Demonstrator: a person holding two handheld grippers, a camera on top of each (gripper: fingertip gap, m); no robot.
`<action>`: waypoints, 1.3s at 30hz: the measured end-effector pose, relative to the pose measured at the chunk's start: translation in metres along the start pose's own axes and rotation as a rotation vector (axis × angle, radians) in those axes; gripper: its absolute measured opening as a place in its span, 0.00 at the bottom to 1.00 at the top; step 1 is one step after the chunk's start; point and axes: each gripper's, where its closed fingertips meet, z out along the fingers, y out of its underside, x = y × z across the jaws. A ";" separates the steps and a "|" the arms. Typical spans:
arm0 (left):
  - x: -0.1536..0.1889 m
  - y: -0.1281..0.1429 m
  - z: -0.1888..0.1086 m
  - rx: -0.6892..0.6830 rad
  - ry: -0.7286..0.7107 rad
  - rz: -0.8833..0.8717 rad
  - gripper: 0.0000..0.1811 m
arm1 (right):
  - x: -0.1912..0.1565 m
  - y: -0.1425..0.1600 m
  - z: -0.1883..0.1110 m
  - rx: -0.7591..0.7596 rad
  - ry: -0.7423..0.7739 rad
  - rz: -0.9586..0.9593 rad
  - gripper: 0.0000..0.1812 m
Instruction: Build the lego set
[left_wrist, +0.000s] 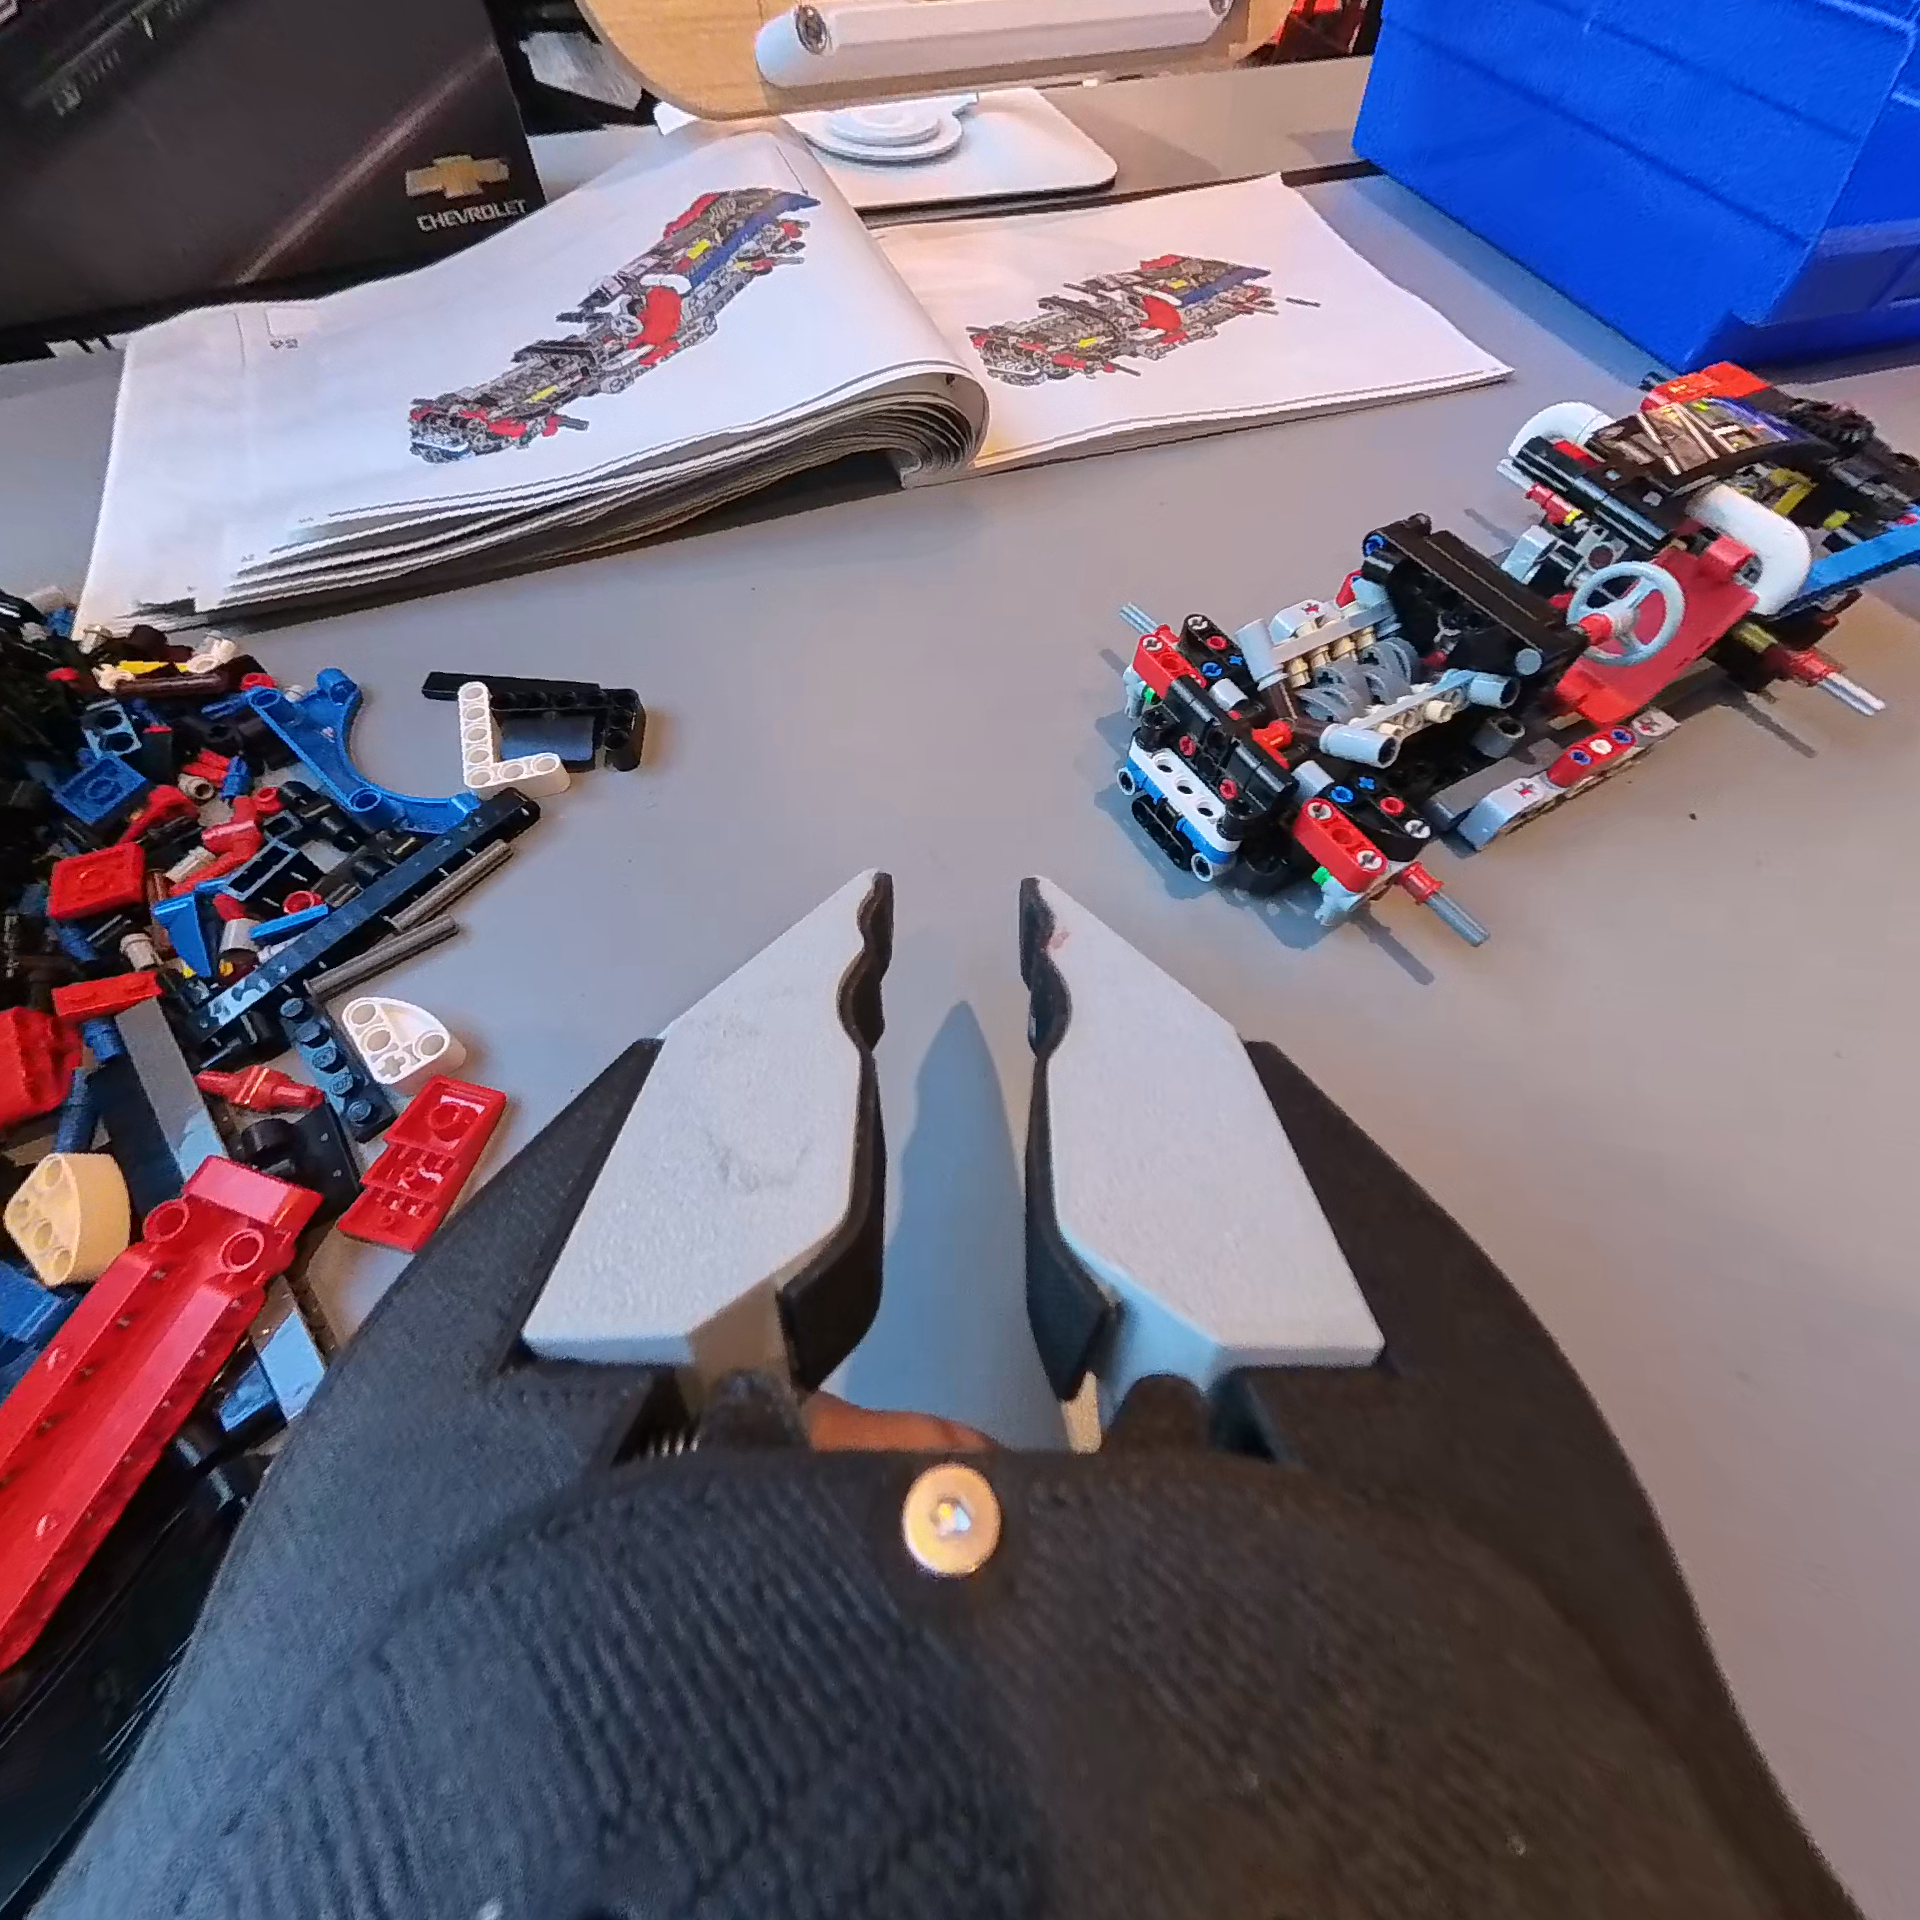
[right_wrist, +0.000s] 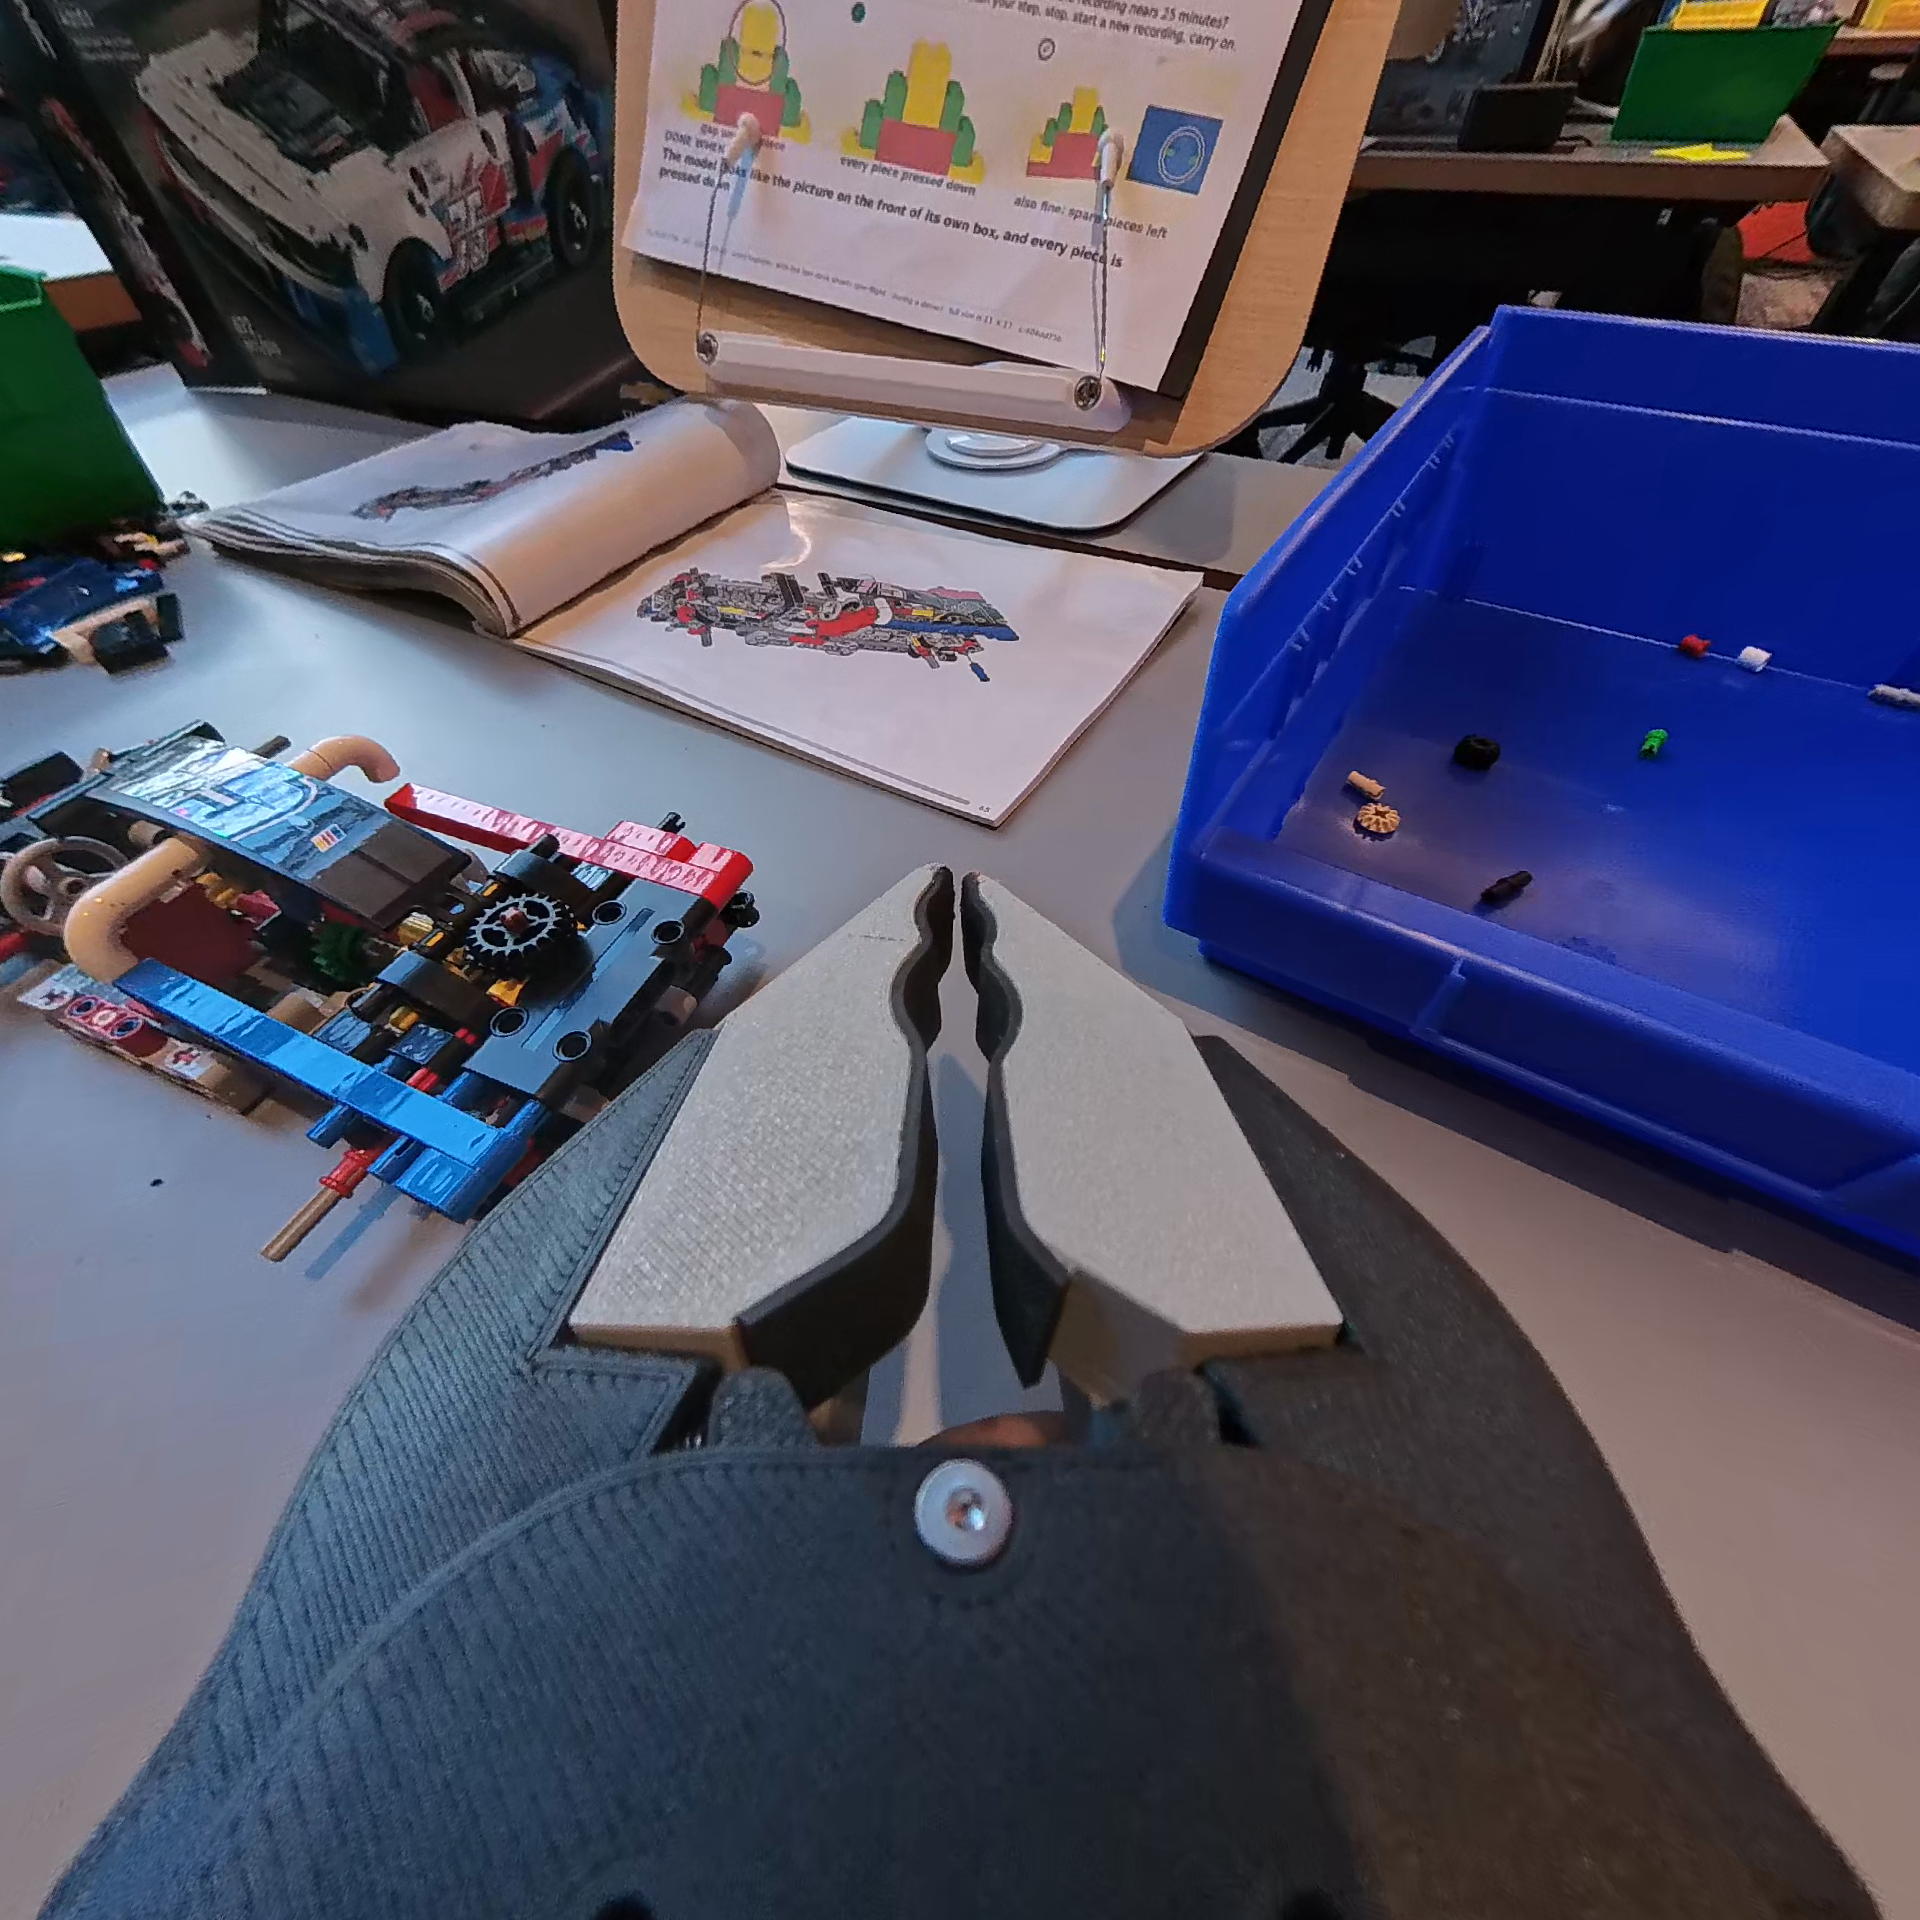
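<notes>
Nearest my lens on each side is my own tool. The left gripper (left_wrist: 956, 883) has its fingers spread a little with nothing between them, hovering over bare grey table (left_wrist: 935, 644). The right gripper (right_wrist: 957, 881) has its fingers almost pressed together, only a sliver of gap at the tips, and it holds nothing either.

The half-built car chassis (left_wrist: 1507, 675) is what the next move turns on. From my left fingers it lies ahead and to the right, near but apart, its long axis running diagonally away to the right. From my right fingers the same chassis (right_wrist: 416, 966) sits just beside them to the left, its rear end closest. I judge the right gripper the nearer one for steadying it.

The chassis shows a black frame, blue side beams, red panels, white curved tubes, a grey steering wheel (left_wrist: 1623, 613) and a black gear (right_wrist: 516, 928) on top.

The loose parts pile (left_wrist: 208, 914) lies left of my left fingers, so that side should do the picking. The open instruction booklet (left_wrist: 582, 374) lies ahead of both grippers. The blue bin (right_wrist: 1558, 1039), to the right of my right fingers, holds a few small spare pieces.
</notes>
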 end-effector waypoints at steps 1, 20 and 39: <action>0.000 0.000 0.000 -0.001 0.003 0.000 0.12 | 0.000 0.000 0.000 -0.001 -0.001 0.002 0.00; 0.011 0.000 0.008 -0.024 0.071 0.012 0.12 | -0.020 -0.003 0.011 0.005 -0.098 -0.063 0.00; 0.011 0.000 0.010 -0.029 0.023 0.050 0.13 | -0.007 -0.011 -0.017 0.107 -0.040 0.004 0.00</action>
